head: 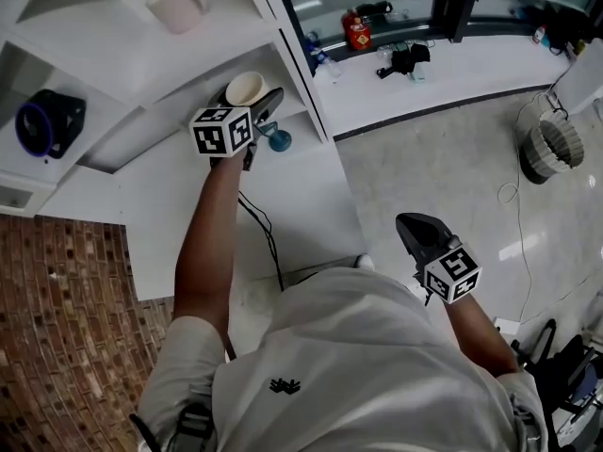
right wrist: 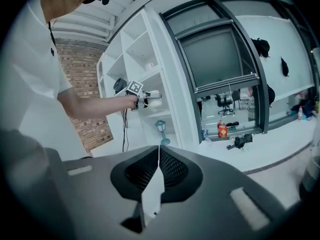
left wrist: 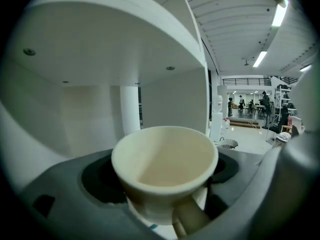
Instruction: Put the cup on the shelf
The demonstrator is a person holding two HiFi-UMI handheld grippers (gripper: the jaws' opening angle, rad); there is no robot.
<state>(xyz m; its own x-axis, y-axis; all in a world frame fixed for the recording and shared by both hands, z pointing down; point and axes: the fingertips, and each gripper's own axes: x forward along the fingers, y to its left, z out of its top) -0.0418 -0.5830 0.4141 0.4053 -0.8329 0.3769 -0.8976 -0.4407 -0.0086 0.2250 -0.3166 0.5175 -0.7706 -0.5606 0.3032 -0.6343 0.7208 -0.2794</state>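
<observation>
A cream cup (head: 245,85) with a handle sits between the jaws of my left gripper (head: 247,102), which is shut on it at the mouth of a compartment of the white shelf unit (head: 141,92). In the left gripper view the cup (left wrist: 165,159) stands upright with its handle toward the camera, the left gripper (left wrist: 161,184) gripping it low on both sides, the compartment's ceiling overhead. I cannot tell whether the cup touches the shelf board. My right gripper (head: 419,229) hangs low by the person's side; its jaws are shut and empty (right wrist: 157,156).
A pink mug (head: 177,6) stands on a higher shelf, a dark round device (head: 49,121) in a compartment to the left. A small teal lamp (head: 279,139) stands on the white tabletop (head: 188,215) just right of the cup, with a cable (head: 268,238). A red bottle (head: 357,32) sits on the sill.
</observation>
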